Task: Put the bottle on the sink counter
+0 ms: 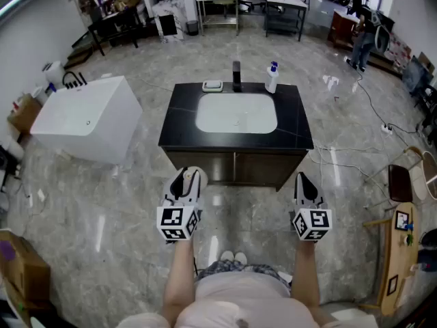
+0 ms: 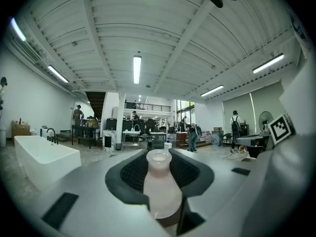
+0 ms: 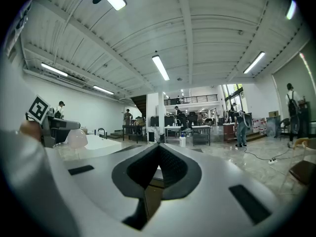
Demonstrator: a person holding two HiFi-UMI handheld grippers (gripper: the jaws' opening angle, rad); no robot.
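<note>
A small milky-white bottle (image 2: 160, 189) stands upright between the dark pads of my left gripper (image 2: 160, 177), which is shut on its body; its open neck points away from the camera. In the head view the bottle (image 1: 194, 178) shows as a pale round shape at the tip of the left gripper (image 1: 186, 184), held in the air in front of the sink cabinet. The black sink counter (image 1: 295, 125) with its white basin (image 1: 236, 113) lies ahead. My right gripper (image 1: 305, 183) is level with the left one, and its jaws (image 3: 157, 167) are shut with nothing in them.
On the counter's far edge stand a dark faucet (image 1: 237, 76), a white spray bottle (image 1: 272, 78) and a soap dish (image 1: 212, 85). A white bathtub (image 1: 85, 118) is on the floor to the left. A wooden table (image 1: 398, 251) and cables are on the right.
</note>
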